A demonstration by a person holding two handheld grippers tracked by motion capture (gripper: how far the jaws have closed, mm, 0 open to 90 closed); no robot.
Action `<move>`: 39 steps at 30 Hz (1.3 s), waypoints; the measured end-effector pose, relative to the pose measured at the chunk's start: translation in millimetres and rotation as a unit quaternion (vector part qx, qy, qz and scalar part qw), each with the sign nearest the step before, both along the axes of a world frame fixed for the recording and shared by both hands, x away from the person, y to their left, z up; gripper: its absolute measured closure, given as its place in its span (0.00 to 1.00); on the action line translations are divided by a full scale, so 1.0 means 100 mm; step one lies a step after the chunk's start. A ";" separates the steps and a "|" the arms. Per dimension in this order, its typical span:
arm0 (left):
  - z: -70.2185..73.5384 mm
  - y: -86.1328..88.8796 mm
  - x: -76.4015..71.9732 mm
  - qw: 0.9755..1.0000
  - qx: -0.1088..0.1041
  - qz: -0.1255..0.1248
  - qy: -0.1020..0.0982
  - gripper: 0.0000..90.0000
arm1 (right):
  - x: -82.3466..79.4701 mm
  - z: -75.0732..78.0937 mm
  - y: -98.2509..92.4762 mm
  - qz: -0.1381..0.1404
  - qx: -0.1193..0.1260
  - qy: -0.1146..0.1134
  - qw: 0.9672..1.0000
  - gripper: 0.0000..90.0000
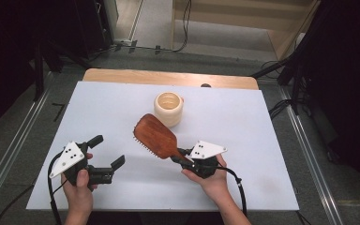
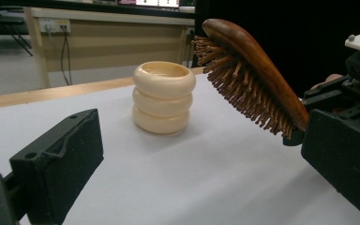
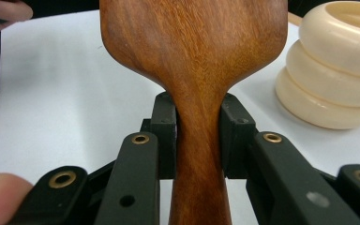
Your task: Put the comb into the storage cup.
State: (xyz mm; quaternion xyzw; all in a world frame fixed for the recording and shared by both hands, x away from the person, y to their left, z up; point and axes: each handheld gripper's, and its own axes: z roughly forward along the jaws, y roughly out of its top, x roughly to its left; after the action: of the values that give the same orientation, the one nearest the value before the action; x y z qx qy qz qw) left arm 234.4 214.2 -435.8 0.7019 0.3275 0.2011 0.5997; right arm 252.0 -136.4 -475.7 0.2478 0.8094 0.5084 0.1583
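right gripper (image 1: 183,157) – jaws clenched on hairbrush (image 1: 155,136) handle | left gripper (image 1: 107,151) – jaws released, empty

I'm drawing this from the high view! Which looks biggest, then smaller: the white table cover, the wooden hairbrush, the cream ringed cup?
1. White table cover, by far the biggest.
2. Wooden hairbrush, held up off the table by the right gripper, so nearer the camera; this may enlarge it.
3. Cream ringed cup, looks a bit smaller than the brush.

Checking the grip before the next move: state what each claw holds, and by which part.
The right claw holds the wooden hairbrush by the neck of its handle, just below the head, bristles facing down. The left claw is open and holds nothing.
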 end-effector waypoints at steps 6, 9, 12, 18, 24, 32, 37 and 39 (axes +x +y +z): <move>0.03 -0.15 0.09 1.000 -0.010 -0.017 0.005 0.00 | -0.01 -0.04 -0.06 -0.011 0.020 -0.005 1.000 0.77; 0.04 -0.24 0.13 0.999 -0.017 -0.027 0.006 0.00 | -0.02 -0.05 -0.09 -0.014 0.020 -0.009 1.000 0.77; 0.04 -0.33 0.16 0.999 -0.023 -0.036 0.007 0.00 | -0.03 -0.05 -0.11 -0.021 0.030 -0.012 0.999 0.77; 0.05 -0.51 0.21 0.998 -0.028 -0.052 0.009 0.00 | -0.05 -0.05 -0.13 -0.030 0.037 -0.022 0.999 0.77; 0.06 -0.65 0.26 0.997 -0.031 -0.064 0.007 0.00 | -0.07 -0.04 -0.14 -0.036 0.045 -0.028 0.998 0.77; 0.04 -0.83 0.29 0.996 -0.036 -0.079 0.011 0.00 | -0.09 -0.06 -0.11 -0.037 0.046 -0.031 0.998 0.77; 0.03 -0.94 0.32 0.996 -0.035 -0.078 0.022 0.00 | -0.10 -0.06 -0.08 -0.035 0.049 -0.035 0.998 0.77; 0.04 -0.97 0.33 0.996 -0.034 -0.074 0.024 0.00 | -0.10 -0.06 -0.07 -0.035 0.050 -0.035 0.998 0.77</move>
State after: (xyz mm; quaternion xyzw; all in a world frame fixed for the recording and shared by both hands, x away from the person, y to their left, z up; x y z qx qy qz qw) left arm 267.6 117.1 -432.1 0.7083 0.2959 0.1280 0.6280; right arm 241.6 -143.5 -481.9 0.2659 0.7676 0.5509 0.1913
